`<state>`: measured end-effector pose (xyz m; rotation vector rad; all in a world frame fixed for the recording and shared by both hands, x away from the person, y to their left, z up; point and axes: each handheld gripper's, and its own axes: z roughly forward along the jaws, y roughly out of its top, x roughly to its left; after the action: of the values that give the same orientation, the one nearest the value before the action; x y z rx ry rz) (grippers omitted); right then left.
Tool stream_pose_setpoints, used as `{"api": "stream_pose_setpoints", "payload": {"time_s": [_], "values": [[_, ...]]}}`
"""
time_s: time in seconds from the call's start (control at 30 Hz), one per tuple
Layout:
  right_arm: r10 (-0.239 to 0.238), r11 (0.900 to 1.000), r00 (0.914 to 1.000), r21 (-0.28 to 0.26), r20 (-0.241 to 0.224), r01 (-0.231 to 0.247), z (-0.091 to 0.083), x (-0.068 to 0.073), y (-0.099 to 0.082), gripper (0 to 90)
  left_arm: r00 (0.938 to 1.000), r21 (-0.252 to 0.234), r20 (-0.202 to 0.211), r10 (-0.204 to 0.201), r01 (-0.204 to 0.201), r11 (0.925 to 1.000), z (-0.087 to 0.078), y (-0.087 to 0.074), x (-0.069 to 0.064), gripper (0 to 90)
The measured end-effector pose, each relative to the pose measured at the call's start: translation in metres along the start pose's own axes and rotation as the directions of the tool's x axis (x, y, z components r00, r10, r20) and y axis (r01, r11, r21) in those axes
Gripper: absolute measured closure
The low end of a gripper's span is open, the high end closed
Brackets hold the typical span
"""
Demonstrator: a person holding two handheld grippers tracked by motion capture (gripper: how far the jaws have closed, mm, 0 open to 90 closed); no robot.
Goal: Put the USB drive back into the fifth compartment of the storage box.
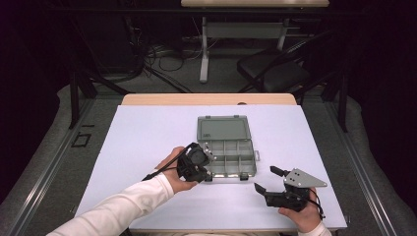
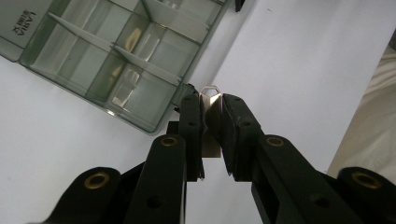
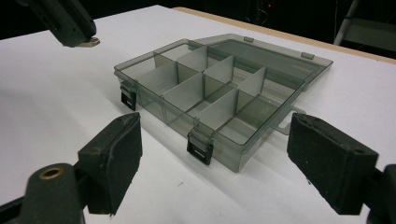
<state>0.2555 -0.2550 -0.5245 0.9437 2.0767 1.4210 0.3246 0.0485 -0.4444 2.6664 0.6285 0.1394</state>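
Observation:
A clear grey compartment box (image 1: 227,158) lies open on the white table (image 1: 147,132), its lid (image 1: 223,129) folded back flat. My left gripper (image 1: 205,172) hovers over the box's near left corner, shut on a small flat silver metal piece (image 2: 212,116) with a loop at its tip. That piece (image 3: 88,42) also sticks out of the left gripper's jaws (image 3: 86,37) at the top left of the right gripper view. The compartments (image 2: 121,60) look bare. My right gripper (image 1: 268,179) rests to the right near the front edge, open, pointing at the box (image 3: 215,93) with nothing between its pads (image 3: 116,158).
Two black latches (image 3: 200,150) hang on the box's front wall. The wooden table edge (image 1: 206,99) runs behind the white surface. A dark chair (image 1: 275,69) and a desk leg (image 1: 203,54) stand beyond the table on the floor.

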Motion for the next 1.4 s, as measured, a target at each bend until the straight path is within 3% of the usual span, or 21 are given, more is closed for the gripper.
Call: {"api": "stream_pose_setpoints", "payload": {"time_s": [0.63,1.4], "values": [[-0.003,1.0,1.0,0.004,-0.003,0.003,0.0,0.0,0.0,17.9,0.999,-0.006,-0.018,-0.041,0.041,0.9992,-0.002,0.005,0.016,79.1],[-0.002,1.0,1.0,0.002,-0.002,0.002,-0.001,-0.001,-0.001,18.1,0.997,0.003,-0.012,-0.076,0.076,0.9971,0.017,0.015,0.03,79.1]]}}
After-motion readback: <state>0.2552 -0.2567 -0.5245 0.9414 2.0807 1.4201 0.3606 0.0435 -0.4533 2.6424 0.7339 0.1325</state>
